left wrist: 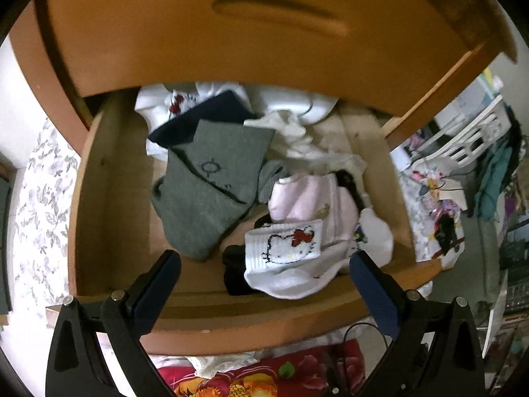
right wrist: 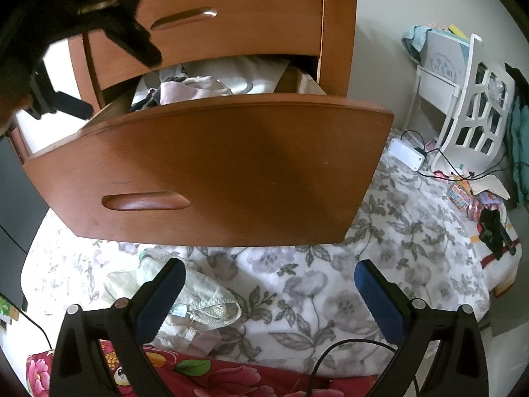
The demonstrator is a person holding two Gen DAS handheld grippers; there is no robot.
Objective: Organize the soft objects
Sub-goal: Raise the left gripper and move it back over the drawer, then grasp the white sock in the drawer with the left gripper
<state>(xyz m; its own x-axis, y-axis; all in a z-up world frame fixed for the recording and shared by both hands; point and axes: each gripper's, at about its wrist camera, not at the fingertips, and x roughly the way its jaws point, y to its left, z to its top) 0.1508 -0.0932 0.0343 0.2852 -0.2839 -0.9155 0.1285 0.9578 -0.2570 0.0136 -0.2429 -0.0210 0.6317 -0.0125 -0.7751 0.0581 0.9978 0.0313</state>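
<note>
In the drawer point(left wrist: 89, 198), jumbled socks point(left wrist: 284, 248)

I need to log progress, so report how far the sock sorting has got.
Done: the wooden drawer is pulled open. In hand: nothing; the left gripper hovers with jaws open over the white cat-face sock, and the right gripper is open above the floral bedspread. Left: the grey folded sock and the rest lie jumbled.
</note>
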